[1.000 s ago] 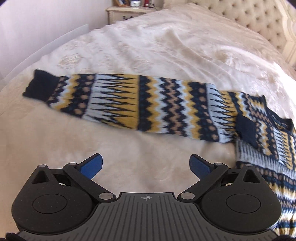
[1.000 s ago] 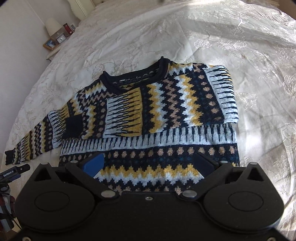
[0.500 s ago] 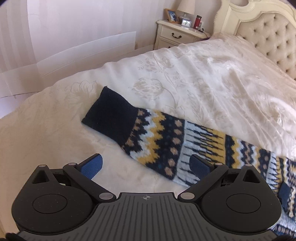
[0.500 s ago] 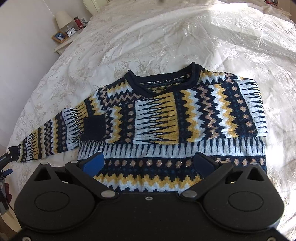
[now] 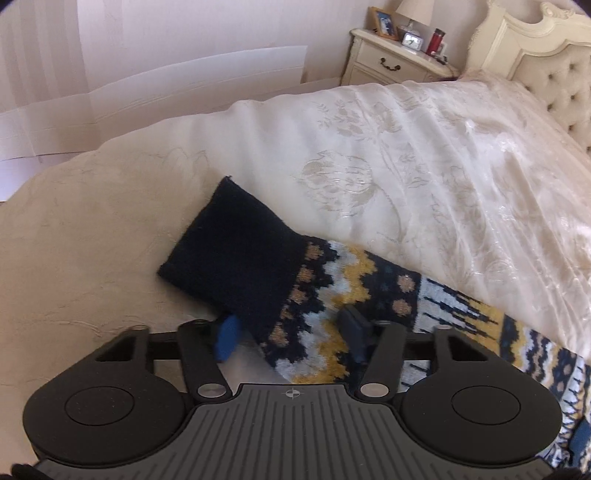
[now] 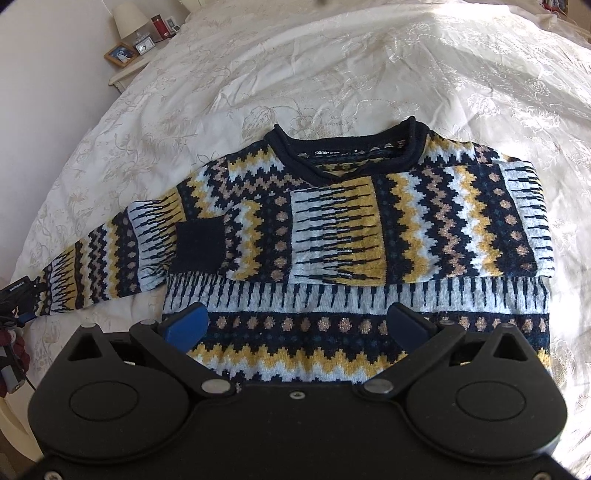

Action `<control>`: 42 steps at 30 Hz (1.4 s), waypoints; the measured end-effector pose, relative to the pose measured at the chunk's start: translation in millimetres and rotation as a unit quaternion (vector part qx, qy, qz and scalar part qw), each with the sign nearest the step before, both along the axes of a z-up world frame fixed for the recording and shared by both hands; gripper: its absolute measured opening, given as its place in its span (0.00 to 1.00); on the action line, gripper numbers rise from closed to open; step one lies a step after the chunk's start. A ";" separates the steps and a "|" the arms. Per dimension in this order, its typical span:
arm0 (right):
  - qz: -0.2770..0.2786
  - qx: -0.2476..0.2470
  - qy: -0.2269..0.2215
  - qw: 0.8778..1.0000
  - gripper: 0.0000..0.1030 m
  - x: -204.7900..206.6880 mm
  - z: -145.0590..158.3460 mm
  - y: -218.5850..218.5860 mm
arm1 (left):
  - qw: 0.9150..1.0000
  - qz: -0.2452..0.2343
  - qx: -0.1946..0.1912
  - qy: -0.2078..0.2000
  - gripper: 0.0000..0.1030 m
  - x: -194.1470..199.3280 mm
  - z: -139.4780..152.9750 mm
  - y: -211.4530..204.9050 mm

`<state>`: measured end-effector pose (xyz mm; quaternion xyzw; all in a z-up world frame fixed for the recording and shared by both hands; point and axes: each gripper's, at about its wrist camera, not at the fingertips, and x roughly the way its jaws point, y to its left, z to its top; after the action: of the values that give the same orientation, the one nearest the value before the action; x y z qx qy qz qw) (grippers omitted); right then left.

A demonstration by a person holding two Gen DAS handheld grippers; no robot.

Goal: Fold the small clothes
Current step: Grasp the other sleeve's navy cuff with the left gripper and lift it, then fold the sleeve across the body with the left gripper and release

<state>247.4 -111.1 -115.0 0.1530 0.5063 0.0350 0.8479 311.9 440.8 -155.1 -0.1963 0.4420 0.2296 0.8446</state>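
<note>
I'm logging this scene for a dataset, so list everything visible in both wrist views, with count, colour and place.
sweater: one, navy, yellow, white and tan knit, flat on the bed, one sleeve folded across the chest
outstretched sleeve: one, navy cuff, near the bed edge
bedspread: one, cream floral
headboard: one, cream, tufted
nightstand: one, cream, beside the bed
lamp: one, pale shade, on the nightstand
picture frame: one, wooden
clock: one, small
red container: one
left tool: one, black with blue pads, around the sleeve near the cuff
right tool: one, open over the sweater hem
</note>
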 end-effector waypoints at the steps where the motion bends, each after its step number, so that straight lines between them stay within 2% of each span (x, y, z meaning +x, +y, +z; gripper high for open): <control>1: 0.002 0.001 0.000 1.000 0.99 0.8 -0.3 0.8 | 1.000 0.001 -0.006 -0.001 0.37 -0.1 1.0 2.2; 2: 0.004 0.002 0.001 1.000 0.99 1.4 -0.5 1.4 | 1.000 0.000 -0.012 -0.007 0.28 -1.4 2.5 3.9; 3: 0.007 0.003 0.001 1.000 0.99 1.9 -0.9 2.2 | 1.000 0.000 -0.016 -0.012 0.07 -3.0 4.4 4.6; 5: 0.012 0.005 0.003 1.000 0.99 2.4 -2.4 2.9 | 0.999 -0.001 -0.022 -0.023 0.06 -5.9 10.2 4.6; 10: 0.022 0.011 0.003 1.000 0.99 -0.9 -3.7 1.3 | 0.998 -0.008 0.000 -0.064 0.05 -16.0 45.1 -15.4; 14: 0.025 0.020 0.003 0.999 0.99 -4.9 -5.3 -6.7 | 0.992 -0.061 0.034 -0.101 0.05 -16.7 88.5 -54.7; 19: 0.028 0.037 0.002 0.999 0.99 -13.3 -7.7 -23.2 | 0.976 -0.140 0.063 -0.152 0.05 -12.2 141.6 -121.1; 24: 0.023 0.051 -0.004 0.998 0.99 -27.5 -7.7 -50.6 | 0.953 -0.225 0.065 -0.194 0.05 2.1 173.9 -211.7; 27: 0.015 0.055 -0.008 0.998 0.99 -35.2 -7.0 -70.6 | 0.939 -0.268 0.044 -0.211 0.05 12.5 174.7 -271.8; 32: -0.004 0.060 -0.015 0.998 0.99 -44.0 -6.8 -106.7 | 0.922 -0.326 0.001 -0.210 0.05 26.8 151.5 -365.9; 37: -0.024 0.061 -0.013 0.998 0.99 -49.7 -10.8 -139.4 | 0.907 -0.380 -0.027 -0.177 0.05 26.1 109.8 -447.7; 40: -0.033 0.060 -0.009 0.998 0.99 -53.1 -14.6 -156.2 | 0.902 -0.409 -0.038 -0.136 0.06 25.0 84.9 -485.7; 42: -0.039 0.058 -0.005 0.998 0.99 -54.4 -18.1 -165.3 | 0.895 -0.430 -0.038 -0.114 0.07 26.1 72.1 -504.5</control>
<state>193.0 -276.4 -133.1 0.2212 0.4928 0.0316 0.8410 338.1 -63.7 -83.0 -0.0446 0.3923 -0.1968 0.8974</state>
